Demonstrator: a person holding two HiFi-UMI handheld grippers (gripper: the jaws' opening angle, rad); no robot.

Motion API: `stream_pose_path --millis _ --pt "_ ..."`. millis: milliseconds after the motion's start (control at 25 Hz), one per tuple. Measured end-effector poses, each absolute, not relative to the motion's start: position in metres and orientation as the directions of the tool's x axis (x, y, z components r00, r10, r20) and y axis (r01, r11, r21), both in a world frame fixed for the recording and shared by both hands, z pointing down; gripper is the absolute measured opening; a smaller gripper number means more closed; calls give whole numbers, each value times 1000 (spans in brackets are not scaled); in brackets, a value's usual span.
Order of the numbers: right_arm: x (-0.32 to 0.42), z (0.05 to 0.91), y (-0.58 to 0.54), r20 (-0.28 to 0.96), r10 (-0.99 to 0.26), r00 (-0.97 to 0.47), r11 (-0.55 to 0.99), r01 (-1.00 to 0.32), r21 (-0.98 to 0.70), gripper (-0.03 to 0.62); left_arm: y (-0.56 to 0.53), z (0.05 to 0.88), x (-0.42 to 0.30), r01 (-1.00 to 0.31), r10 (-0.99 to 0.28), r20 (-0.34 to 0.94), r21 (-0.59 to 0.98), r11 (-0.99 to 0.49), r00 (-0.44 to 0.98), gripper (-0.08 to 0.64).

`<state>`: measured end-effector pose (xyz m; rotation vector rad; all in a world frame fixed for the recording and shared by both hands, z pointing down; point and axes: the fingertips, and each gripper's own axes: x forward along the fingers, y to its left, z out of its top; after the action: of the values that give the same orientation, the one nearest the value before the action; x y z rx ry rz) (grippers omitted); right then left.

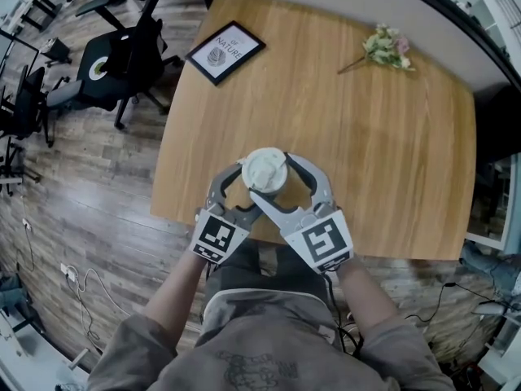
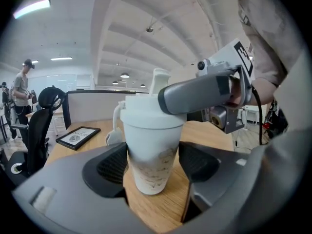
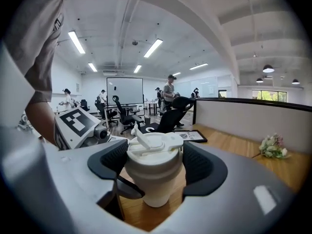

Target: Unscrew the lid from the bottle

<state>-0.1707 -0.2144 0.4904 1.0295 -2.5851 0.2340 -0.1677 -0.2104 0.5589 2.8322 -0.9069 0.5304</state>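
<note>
My left gripper [image 2: 152,162] clamps the white bottle [image 2: 148,130] round its speckled, tapered body. My right gripper [image 3: 156,165] clamps its white flip-spout lid [image 3: 155,146]. The bottle stands upright near the table's [image 1: 366,161] 6 o'clock edge. Bare wood opens toward 12, with a picture frame [image 1: 225,52] at 11 and flowers [image 1: 388,47] at 1.
</note>
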Motion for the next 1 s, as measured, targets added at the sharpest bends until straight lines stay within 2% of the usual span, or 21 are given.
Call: stream_pose_path --millis 120,360,520,640,840,1000 --pt "-172 488 -214 358 -552 -753 793 -606 -53 365 -210 558 -168 -573 -531 365 9 -820 765 328" --pt "-171 487 -211 326 -307 -894 933 -350 -81 365 -209 559 -167 -546 -508 362 1 -838 781 325" --pt "-172 487 -212 328 -256 -909 954 -293 -67 365 -210 558 -168 -543 -505 361 4 -840 784 325" --pt "-169 485 -216 310 -325 -894 918 -377 -124 369 -210 558 -168 -547 -509 360 6 -837 782 325" --pt "-161 472 -219 231 -612 -756 741 -651 -167 440 -210 559 -168 -569 -530 358 3 -822 768 325" --pt "-172 488 -214 269 -712 -649 646 -755 -110 440 -208 559 -169 -601 -566 344 -7 -799 749 323"
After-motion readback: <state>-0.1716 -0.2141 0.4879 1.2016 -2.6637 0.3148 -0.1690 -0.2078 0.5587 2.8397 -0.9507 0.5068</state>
